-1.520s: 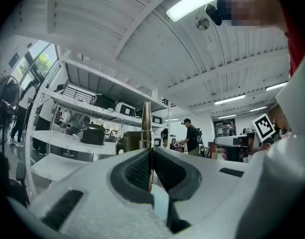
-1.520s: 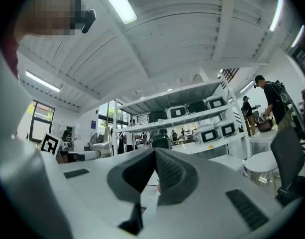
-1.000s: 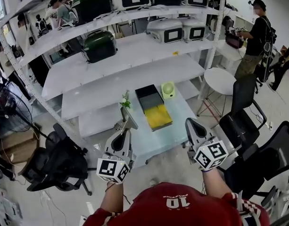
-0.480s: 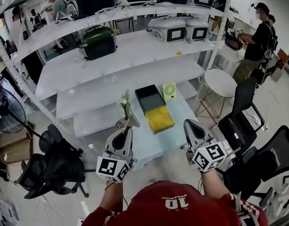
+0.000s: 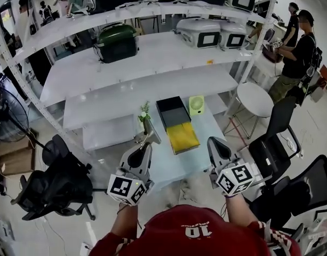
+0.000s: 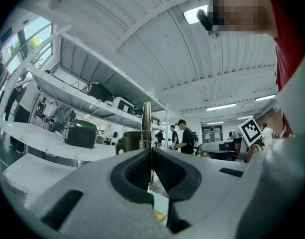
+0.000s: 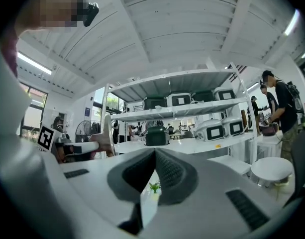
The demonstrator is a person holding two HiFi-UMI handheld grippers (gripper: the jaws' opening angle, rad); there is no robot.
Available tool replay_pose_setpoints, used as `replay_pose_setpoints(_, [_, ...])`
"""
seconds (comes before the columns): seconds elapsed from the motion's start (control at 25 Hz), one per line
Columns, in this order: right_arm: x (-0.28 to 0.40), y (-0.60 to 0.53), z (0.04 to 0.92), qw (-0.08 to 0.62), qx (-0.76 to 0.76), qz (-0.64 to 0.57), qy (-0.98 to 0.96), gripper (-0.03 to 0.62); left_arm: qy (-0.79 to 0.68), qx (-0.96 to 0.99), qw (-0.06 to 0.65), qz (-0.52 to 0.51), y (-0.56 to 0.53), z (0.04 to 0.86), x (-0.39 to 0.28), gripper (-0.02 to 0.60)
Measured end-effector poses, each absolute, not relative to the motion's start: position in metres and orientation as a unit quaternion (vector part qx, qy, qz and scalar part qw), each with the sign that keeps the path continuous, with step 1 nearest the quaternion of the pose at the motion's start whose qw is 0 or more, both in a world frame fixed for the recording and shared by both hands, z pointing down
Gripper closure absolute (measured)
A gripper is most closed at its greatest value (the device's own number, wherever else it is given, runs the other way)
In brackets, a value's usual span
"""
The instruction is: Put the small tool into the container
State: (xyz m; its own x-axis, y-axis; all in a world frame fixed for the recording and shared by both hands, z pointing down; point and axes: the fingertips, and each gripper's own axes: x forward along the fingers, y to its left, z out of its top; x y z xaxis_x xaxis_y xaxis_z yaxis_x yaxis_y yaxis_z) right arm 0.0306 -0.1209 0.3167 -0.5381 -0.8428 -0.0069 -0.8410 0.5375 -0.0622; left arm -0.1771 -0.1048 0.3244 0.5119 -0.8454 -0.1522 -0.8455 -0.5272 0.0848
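My left gripper is shut on the small tool, a thin metal piece with a spring. In the left gripper view the small tool stands upright out of the closed left gripper. The container, a black box with a yellow flap lying open toward me, sits on the pale table, ahead and right of the tool. My right gripper hovers over the table's near right edge; in its own view the right gripper is shut and empty.
A small potted plant stands left of the container and a green fan right of it. White shelving with cookers rises behind. Office chairs flank the table, a round stool is at right. People stand at far right.
The head view has shifted a little, so the table and shelves sit slightly further right. Both grippers hold about the same places, the left still shut on the tool.
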Motion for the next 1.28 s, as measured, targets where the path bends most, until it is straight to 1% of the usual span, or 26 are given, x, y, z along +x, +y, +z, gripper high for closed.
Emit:
replay_pose_setpoints(0.12, [0.034,-0.14,0.315,0.026,-0.474,-0.024,0.88,0.588,0.494,-0.866,0.001,0.084,-0.12,0.325,-0.174,0.574])
replay_pose_setpoints(0.32, [0.044,-0.182,0.301,0.05,-0.464,-0.025,0.884,0.588,0.494,-0.865,-0.017,0.092,-0.152,0.319,-0.163,0.574])
replay_pose_setpoints(0.44, [0.056,-0.203,0.298,0.056,-0.465,-0.024,0.883,0.588,0.49,-0.868,-0.011,0.084,-0.167,0.317,-0.151,0.574])
replay_pose_setpoints(0.68, [0.064,-0.231,0.302,0.084,-0.451,-0.061,0.886,0.589,0.486,-0.871,-0.015,0.071,-0.194,0.326,-0.136,0.574])
replay_pose_setpoints(0.88, [0.057,-0.247,0.313,0.07,-0.444,-0.05,0.892,0.589,0.484,-0.873,-0.022,0.06,-0.209,0.34,-0.132,0.574])
replay_pose_setpoints(1.28, [0.066,-0.251,0.383,0.026,-0.438,-0.107,0.892,0.589,0.473,-0.877,-0.07,0.045,-0.225,0.383,-0.113,0.574])
